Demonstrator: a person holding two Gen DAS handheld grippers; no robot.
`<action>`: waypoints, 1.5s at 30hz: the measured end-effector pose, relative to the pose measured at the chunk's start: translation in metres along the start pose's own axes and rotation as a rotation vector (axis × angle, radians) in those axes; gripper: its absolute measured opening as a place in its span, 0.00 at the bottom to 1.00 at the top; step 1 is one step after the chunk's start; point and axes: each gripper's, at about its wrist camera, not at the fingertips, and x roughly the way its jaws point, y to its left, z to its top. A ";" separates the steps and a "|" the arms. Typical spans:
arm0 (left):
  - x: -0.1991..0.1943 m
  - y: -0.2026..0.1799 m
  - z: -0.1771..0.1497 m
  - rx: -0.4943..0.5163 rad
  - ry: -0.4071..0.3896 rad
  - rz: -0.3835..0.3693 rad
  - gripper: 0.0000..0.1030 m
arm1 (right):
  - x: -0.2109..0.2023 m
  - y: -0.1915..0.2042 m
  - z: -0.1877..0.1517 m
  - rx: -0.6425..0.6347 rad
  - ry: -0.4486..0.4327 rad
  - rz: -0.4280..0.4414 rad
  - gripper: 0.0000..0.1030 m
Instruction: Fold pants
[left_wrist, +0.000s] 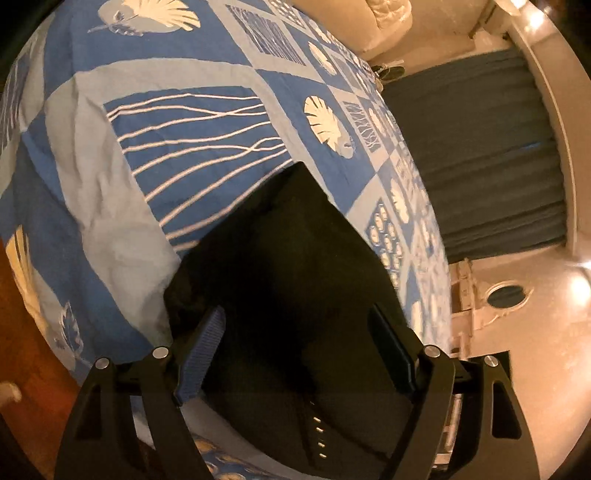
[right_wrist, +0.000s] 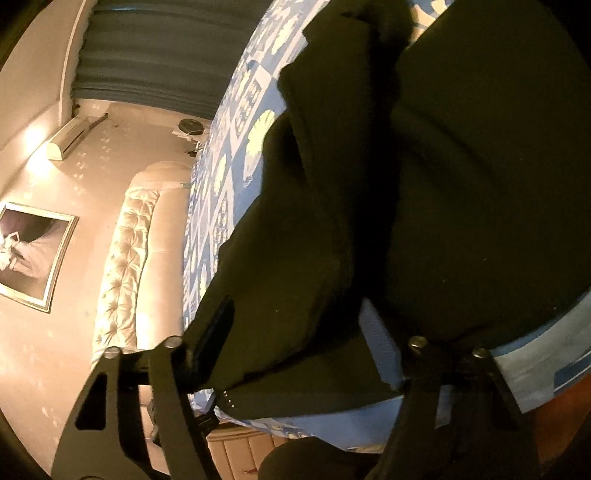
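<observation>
Blue patterned bedspread (left_wrist: 184, 147) carries my black pants (left_wrist: 295, 277), partly folded and bunched toward 12 o'clock; left claw (left_wrist: 295, 350) and right claw (right_wrist: 299, 339) both spread, straddling cloth, folding unfinished I judge.

Probably a bedroom: patterned bedspread (left_wrist: 184, 147), tufted headboard (right_wrist: 125, 258), curtain (left_wrist: 480, 147).

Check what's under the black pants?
The black pants lie on the blue patterned bedspread, which shows all around them. Anything between pants and bedspread is covered.

The pants (left_wrist: 295, 280) lie on the bedspread (left_wrist: 184, 147), between both grippers' spread fingers.
</observation>
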 end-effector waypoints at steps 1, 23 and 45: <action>-0.002 0.000 -0.001 -0.008 0.001 -0.015 0.76 | 0.002 0.002 0.000 -0.007 0.011 -0.006 0.63; 0.017 0.010 0.018 -0.101 0.019 -0.006 0.12 | -0.004 -0.003 0.012 -0.057 -0.020 0.014 0.08; -0.013 0.047 0.001 -0.073 0.048 -0.084 0.37 | -0.057 -0.033 -0.018 -0.067 0.053 -0.062 0.24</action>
